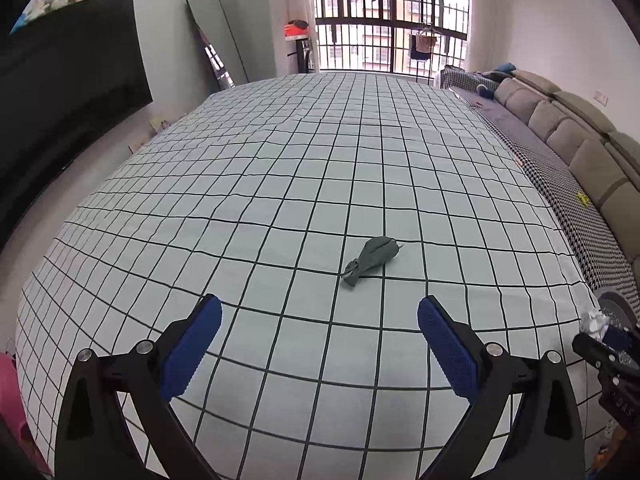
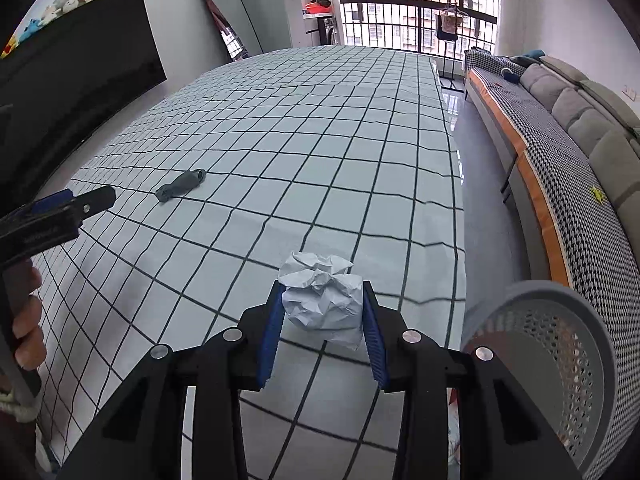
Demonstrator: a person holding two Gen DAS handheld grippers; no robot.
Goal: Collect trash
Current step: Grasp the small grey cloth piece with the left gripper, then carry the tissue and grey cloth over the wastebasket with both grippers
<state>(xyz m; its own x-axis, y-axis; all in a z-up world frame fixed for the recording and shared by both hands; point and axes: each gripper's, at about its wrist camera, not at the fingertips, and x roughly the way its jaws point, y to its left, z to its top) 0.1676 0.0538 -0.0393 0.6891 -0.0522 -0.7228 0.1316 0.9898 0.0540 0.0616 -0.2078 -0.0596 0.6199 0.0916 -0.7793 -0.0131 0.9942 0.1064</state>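
A crumpled white paper ball (image 2: 322,304) is pinched between the blue pads of my right gripper (image 2: 323,310), held in the air above the checked table's near right corner. The same ball (image 1: 595,323) and right gripper (image 1: 610,338) show at the right edge of the left wrist view. My left gripper (image 1: 319,320) hangs open over the table with nothing between its fingers. A dark grey-green deflated balloon (image 1: 370,260) lies on the cloth just ahead of it, also seen as a small balloon (image 2: 181,185) at the left of the right wrist view.
A grey perforated waste basket (image 2: 560,332) stands off the table's right edge, close to my right gripper. A checked cloth (image 1: 280,184) covers the long table. A sofa (image 2: 580,128) runs along the right wall; a dark screen (image 1: 68,80) hangs at left. A hand (image 2: 28,320) grips the left tool.
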